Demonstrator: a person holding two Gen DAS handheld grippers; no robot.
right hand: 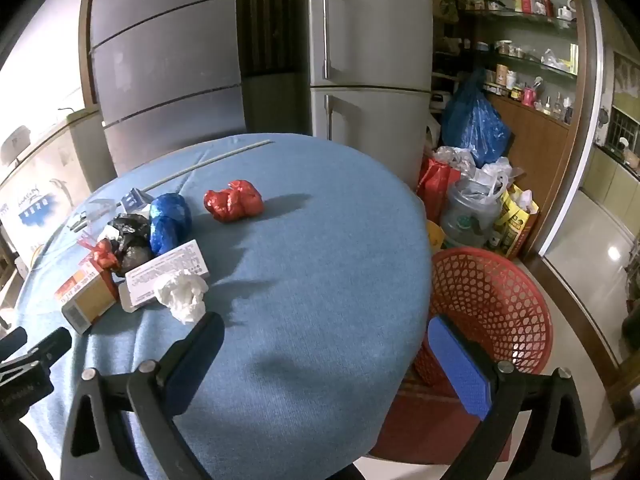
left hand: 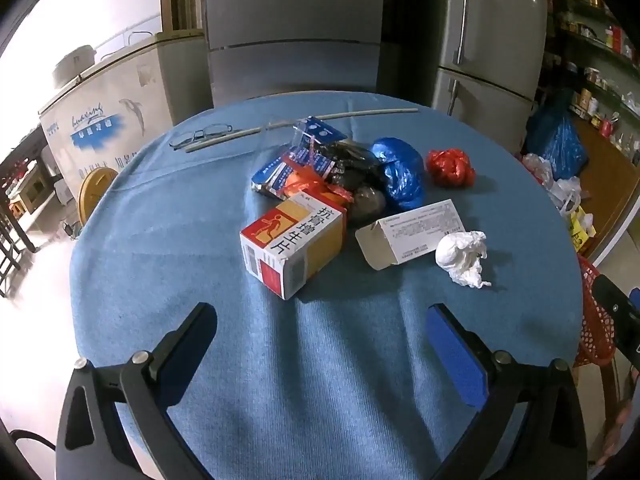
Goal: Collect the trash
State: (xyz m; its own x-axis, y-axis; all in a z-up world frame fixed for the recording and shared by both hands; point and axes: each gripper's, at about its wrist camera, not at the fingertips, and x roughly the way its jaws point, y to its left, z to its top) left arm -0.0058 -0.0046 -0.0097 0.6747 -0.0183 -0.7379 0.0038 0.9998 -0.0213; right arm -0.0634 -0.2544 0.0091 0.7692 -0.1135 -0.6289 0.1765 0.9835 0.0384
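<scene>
Round table (left hand: 168,280) with a blue cloth fills both views, two grey fridges (left hand: 488,32) behind it. Red mesh basket (right hand: 492,300) sits on the floor just beside the table's right edge, nothing visible inside it. Left gripper (left hand: 322,322) hangs over the near cloth, fingers spread wide, nothing between them. Right gripper (right hand: 326,338) same — fingers wide apart, empty, one finger over the cloth and the other in front of the basket.

Trash is bunched mid-table: red-and-yellow medicine box (left hand: 294,246) nearest the left gripper, white open carton (left hand: 412,234) beside it on the right, blue bag wad (left hand: 400,174) and black bag wad (left hand: 356,168) behind, touching each other. Red bag wad (left hand: 450,168) lies a little apart to the right. Crumpled white tissue (left hand: 462,256) touches the carton's near end — in the right wrist view it sits just off the left fingertip (right hand: 214,326). Blue foil packets (left hand: 280,172) at the pile's back. Thin pale stick (left hand: 344,116) and eyeglasses (left hand: 200,136) at the far edge.
</scene>
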